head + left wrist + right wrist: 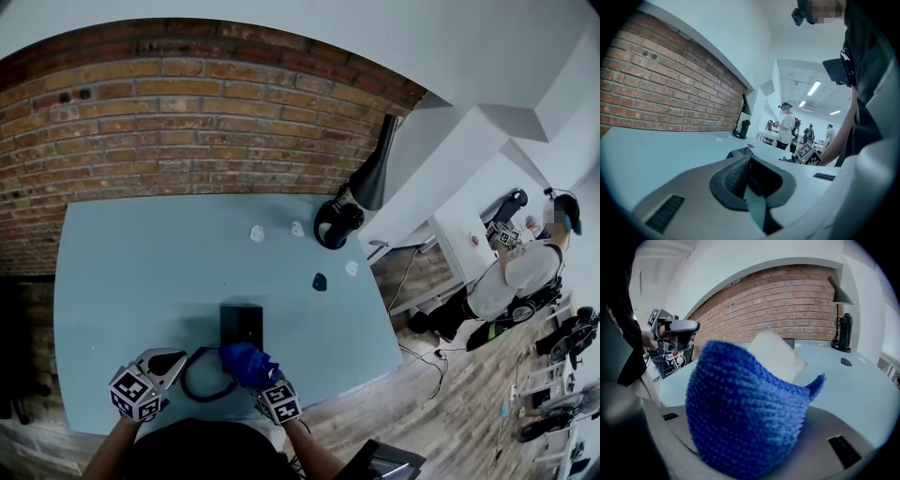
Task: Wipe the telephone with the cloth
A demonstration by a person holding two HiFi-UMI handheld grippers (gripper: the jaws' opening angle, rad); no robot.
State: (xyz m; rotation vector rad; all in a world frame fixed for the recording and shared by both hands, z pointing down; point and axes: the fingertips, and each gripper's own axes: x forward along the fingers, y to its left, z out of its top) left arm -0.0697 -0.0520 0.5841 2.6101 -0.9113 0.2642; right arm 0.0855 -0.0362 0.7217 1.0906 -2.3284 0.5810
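Two handheld grippers, each with a marker cube, sit at the bottom of the head view, closest to the wearer. At the desk's near edge, the left gripper (172, 362) is clenched tip to tip on nothing. Its own view shows only a sliver of desk through the hollow between its dark pads. The right gripper (262, 382) is grasping a bunched blue knitted cloth (247, 362), which fills most of that gripper's view.

A large pale blue desk (141, 272) stands against a red brick wall (187, 122). Off to the right, well apart, a person (520, 272) stands on a wooden floor (450, 394). A black lamp (352, 206) stands at the desk's far right corner.

A black telephone (241, 323) lies near the desk's front edge. The cloth overlaps its near end in the head view; whether they touch cannot be told. A black cord (202, 384) loops on the desk between the two grippers. Three small white bits (257, 233) and one small black piece (320, 281) lie scattered beyond the telephone.
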